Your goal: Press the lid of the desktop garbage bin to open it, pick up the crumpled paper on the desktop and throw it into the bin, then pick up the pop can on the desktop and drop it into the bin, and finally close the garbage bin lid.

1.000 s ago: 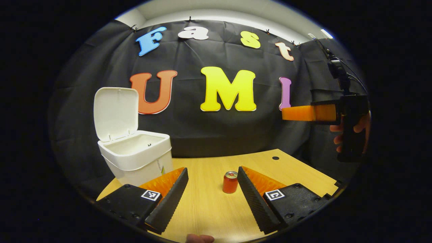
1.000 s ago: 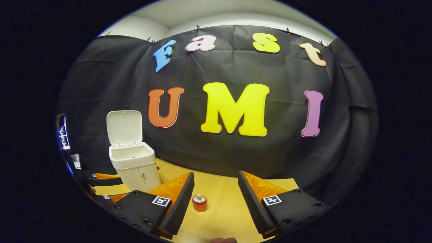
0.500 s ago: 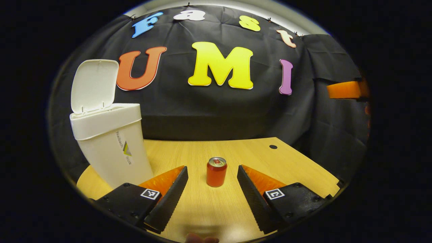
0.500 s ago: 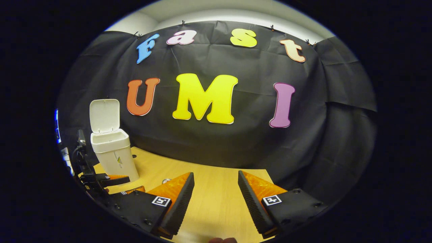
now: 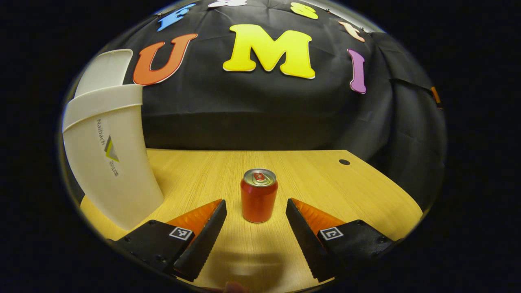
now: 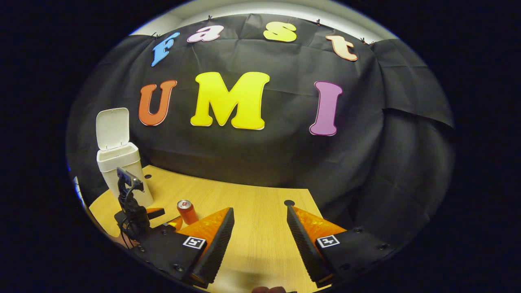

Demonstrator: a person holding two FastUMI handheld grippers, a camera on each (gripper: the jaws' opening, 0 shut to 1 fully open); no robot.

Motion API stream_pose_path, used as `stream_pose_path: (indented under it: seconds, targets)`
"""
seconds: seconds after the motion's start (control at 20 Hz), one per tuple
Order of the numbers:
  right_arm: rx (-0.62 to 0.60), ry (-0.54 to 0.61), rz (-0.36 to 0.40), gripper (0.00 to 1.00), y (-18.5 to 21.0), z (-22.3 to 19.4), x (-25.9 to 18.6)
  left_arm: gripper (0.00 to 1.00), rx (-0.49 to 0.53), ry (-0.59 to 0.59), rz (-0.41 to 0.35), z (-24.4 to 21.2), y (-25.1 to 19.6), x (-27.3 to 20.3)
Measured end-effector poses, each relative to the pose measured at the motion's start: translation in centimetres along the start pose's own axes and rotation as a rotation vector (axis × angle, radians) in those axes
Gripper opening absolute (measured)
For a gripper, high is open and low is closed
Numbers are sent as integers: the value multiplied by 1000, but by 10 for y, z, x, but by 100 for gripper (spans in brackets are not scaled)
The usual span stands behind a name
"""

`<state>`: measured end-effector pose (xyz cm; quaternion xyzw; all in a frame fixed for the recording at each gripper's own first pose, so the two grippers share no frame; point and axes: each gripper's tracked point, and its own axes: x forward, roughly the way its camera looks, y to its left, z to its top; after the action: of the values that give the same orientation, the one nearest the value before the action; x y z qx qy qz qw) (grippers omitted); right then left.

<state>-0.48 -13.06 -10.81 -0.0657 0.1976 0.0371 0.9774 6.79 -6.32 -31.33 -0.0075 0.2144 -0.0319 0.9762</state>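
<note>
Garbage bin: stands at the table's left side, lid up; in your left gripper view its top is cut off and its inside hidden.
Crumpled paper: cannot be made out on the desktop.
Pop can: upright on the table, just ahead of your left gripper, in line with the gap; fingers spread wide, holding nothing.
Your right gripper: jaws wide apart, empty, above bare wood well right of the can.
Cable hole: near the right finger.
</note>
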Motion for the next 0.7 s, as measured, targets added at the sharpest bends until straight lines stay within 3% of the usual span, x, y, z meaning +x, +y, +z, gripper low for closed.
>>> stream_pose_path:
  seconds: [0.25,0.7]
  targets:
    - [6,60,37,83,3,-18,14,98,4,42,23,-23,2,28]
    - [45,117,62,83,8,-31,40,97,50,50,25,-26,5,60]
